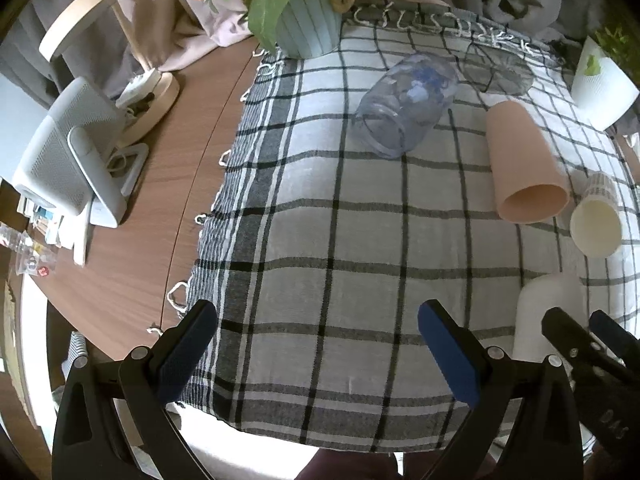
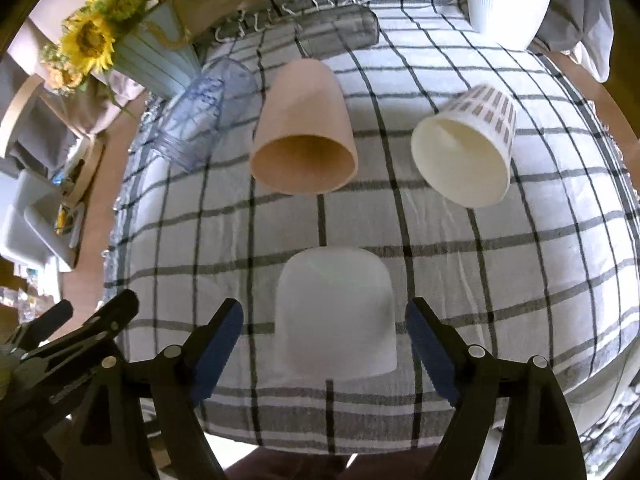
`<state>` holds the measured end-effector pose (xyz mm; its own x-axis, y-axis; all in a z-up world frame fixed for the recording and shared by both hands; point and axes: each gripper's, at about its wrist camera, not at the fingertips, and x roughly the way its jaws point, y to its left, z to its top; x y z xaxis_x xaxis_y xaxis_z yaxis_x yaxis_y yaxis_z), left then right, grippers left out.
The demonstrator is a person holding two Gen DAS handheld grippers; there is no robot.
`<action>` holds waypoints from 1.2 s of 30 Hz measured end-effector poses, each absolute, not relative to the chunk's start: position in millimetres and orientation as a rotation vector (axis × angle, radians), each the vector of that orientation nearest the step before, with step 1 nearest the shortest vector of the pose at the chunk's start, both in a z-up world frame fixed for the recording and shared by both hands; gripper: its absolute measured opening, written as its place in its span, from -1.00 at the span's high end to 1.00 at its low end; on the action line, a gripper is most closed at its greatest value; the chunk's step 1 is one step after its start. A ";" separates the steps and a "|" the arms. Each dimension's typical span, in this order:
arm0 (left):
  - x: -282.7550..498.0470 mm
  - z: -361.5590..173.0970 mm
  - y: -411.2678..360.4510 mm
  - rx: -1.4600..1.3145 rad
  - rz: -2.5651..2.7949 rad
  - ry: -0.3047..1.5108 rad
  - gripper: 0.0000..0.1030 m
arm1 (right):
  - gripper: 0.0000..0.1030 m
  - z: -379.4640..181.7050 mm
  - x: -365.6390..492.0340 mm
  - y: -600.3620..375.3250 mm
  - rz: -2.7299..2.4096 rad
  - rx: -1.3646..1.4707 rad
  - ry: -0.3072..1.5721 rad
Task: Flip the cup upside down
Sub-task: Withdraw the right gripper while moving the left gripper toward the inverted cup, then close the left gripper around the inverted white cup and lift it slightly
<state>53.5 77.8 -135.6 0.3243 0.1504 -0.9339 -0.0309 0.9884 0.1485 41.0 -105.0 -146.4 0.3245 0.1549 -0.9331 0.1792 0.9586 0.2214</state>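
1. My right hand-held gripper (image 2: 324,344) hangs with its blue-padded jaws spread wide, one on each side of the plain white plastic cup (image 2: 335,316), not touching it as far as I can tell and holding nothing.
2. That white cup stands mouth-down on the grey-and-black checked cloth (image 2: 500,280) covering the bench, its rounded base uppermost, so I judge this one flipped and set down.
3. My left hand-held gripper (image 1: 316,350) is likewise open and empty, over bare cloth well apart from any cup.
4. Three others lie on their sides: the tall peach-coloured tumbler (image 2: 304,132), the white paper cup with grey dashes (image 2: 466,148), and the clear bluish plastic cup (image 1: 406,106).
5. If the task covers them all, those three remain; if only the white one, I'd say the work is essentially finished apart from backing away.
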 end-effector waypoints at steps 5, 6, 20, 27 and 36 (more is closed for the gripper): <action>51.7 -123.7 63.3 0.088 0.063 1.233 -0.99 | -0.62 -123.8 32.3 -120.8 -0.042 0.357 1.217; 52.4 -121.5 57.1 0.086 0.043 1.236 -0.99 | -0.62 -119.7 30.1 -125.0 -0.048 0.367 1.209; 69.1 -127.4 -40.3 0.089 -0.200 1.356 -0.98 | -0.62 -109.2 11.1 -207.6 -0.179 0.482 1.178; 84.5 -149.2 -67.6 0.107 -0.239 1.447 -0.89 | -0.62 -125.3 9.9 -238.0 -0.206 0.544 1.217; 92.9 -177.4 -81.1 0.105 -0.234 1.540 -0.59 | -0.62 -142.3 18.3 -255.6 -0.213 0.573 1.252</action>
<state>92.9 -81.1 -177.4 0.0144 -0.0840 -0.9964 0.2158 0.9732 -0.0789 18.3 -255.6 -142.3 0.3154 0.1538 -0.9364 0.4548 0.8416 0.2914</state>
